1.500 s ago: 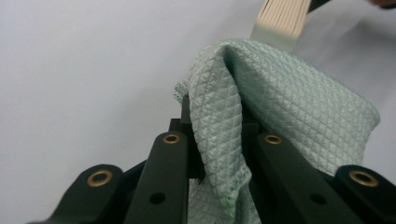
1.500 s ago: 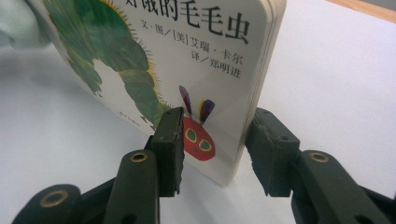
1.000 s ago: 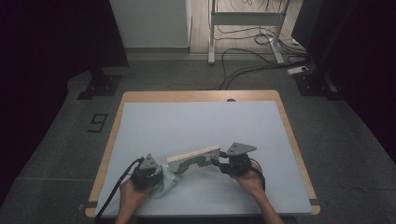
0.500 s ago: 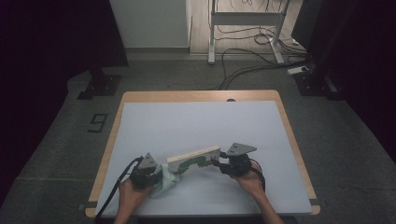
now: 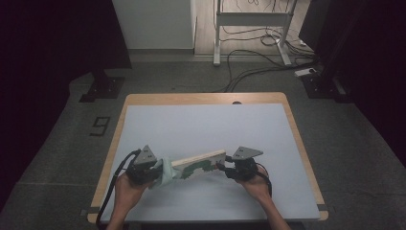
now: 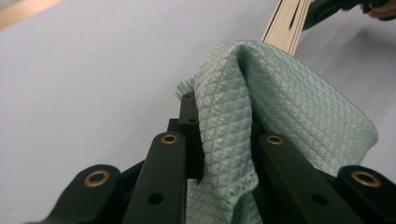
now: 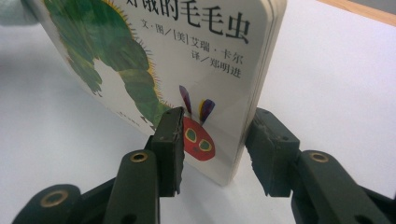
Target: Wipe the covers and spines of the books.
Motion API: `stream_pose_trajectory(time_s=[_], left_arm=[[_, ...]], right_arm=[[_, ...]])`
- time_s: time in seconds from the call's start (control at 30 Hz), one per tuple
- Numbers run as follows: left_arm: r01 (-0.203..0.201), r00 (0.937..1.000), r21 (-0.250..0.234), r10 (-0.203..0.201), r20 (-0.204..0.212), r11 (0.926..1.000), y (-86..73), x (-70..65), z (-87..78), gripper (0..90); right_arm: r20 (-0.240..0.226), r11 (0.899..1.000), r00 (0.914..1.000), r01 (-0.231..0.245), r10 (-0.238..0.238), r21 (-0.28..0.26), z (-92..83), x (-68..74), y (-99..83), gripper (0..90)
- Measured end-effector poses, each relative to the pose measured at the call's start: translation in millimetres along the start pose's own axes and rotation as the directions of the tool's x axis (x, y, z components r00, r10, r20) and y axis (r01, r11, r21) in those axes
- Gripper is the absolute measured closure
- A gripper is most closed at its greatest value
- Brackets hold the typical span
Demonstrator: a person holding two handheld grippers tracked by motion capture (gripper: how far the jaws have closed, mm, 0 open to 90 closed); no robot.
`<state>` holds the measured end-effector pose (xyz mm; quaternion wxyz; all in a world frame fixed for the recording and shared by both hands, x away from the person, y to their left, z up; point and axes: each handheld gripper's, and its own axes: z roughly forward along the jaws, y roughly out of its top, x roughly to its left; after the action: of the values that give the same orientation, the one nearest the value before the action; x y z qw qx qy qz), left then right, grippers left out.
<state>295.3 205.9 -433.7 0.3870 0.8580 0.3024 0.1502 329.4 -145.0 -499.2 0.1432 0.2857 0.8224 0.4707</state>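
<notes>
A board book (image 5: 198, 163) with a green caterpillar on its white cover stands tilted on edge above the front of the table. My right gripper (image 5: 224, 167) is shut on its right corner; in the right gripper view the jaws (image 7: 215, 135) clamp the book (image 7: 187, 56) by the caterpillar's red head. My left gripper (image 5: 155, 173) is shut on a mint-green quilted cloth (image 5: 167, 171), which drapes over the book's left end. In the left gripper view the cloth (image 6: 280, 107) bulges between the jaws (image 6: 224, 126), with the book's page edges (image 6: 285, 23) behind it.
The pale blue table top (image 5: 201, 124) has a wooden rim (image 5: 206, 98). On the floor beyond lie cables (image 5: 249, 67), a metal frame (image 5: 253, 19) and a black stand base (image 5: 103, 88). A "9" mark (image 5: 99, 126) is left of the table.
My left gripper has risen a little with the cloth in it, bringing the cloth higher against the book's left end. The right gripper and the book have kept still.
</notes>
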Motion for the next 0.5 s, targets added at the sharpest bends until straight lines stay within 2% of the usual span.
stream_pose_trajectory(time_s=[0.13, 0.27, 0.5], left_arm=[[0.001, 0.9999, 0.004, -0.001, -0.016, 1.0, -2.9, 5.9, -3.3, 78.2], [0.039, 0.9983, 0.009, -0.038, -0.043, 0.9992, -12.2, 20.6, -8.8, 77.8], [0.089, 0.9884, 0.008, -0.087, -0.124, 0.996, -24.0, 46.5, -21.0, 77.6]], right_arm=[[0.0, 1.0, 1.0, -0.001, 0.001, -0.002, -0.1, 0.0, -0.2, 56.5], [-0.003, 1.0, 1.0, -0.002, 0.002, -0.005, -0.7, -0.1, -0.3, 57.0], [-0.002, 1.0, 1.0, -0.004, 0.004, -0.006, -1.4, 0.3, -0.5, 57.0]])
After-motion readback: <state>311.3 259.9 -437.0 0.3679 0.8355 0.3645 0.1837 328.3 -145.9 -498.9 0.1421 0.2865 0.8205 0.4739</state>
